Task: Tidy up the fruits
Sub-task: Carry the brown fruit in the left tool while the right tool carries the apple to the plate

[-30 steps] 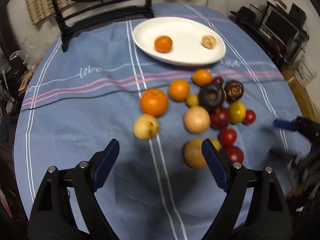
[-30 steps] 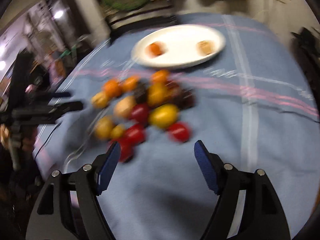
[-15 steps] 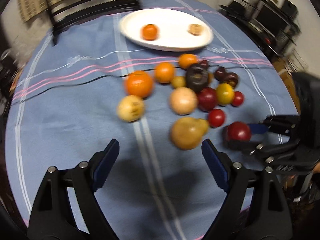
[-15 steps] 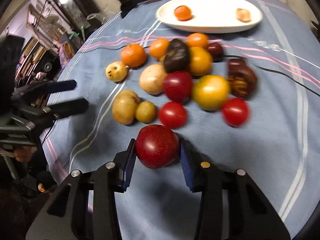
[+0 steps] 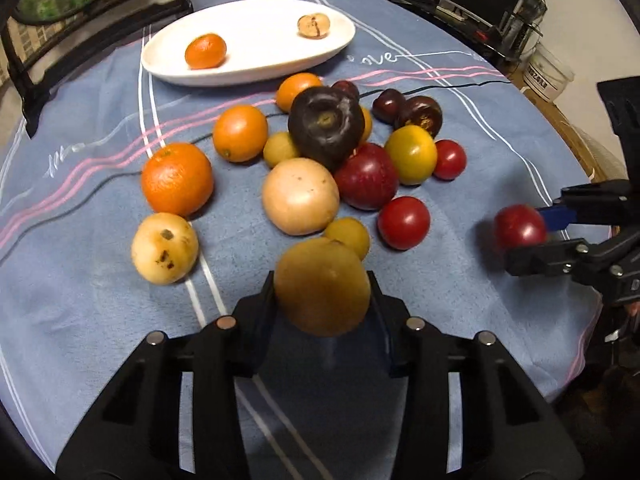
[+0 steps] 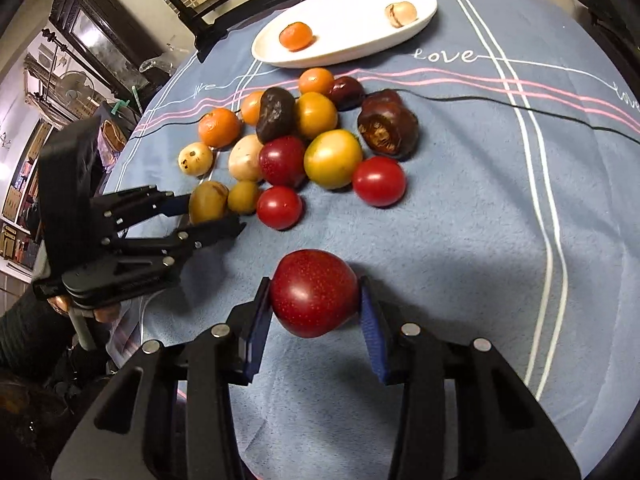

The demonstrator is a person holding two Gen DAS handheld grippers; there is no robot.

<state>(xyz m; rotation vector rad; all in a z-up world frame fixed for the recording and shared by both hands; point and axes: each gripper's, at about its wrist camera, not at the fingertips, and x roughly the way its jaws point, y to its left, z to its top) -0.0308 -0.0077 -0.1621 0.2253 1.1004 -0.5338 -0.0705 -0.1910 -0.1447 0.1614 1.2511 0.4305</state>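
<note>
Plate: white oval at the table's far edge, long axis crosswise, lying straight beyond both claws; it holds one orange and one pale fruit. Fruit pile: between plate and claws, just short of the plate. Left claw: jaws closing, pads on a brown pear at the pile's near edge, likely nearer the plate; right claw: narrow, clamping a red fruit, off the pile's right.
</note>
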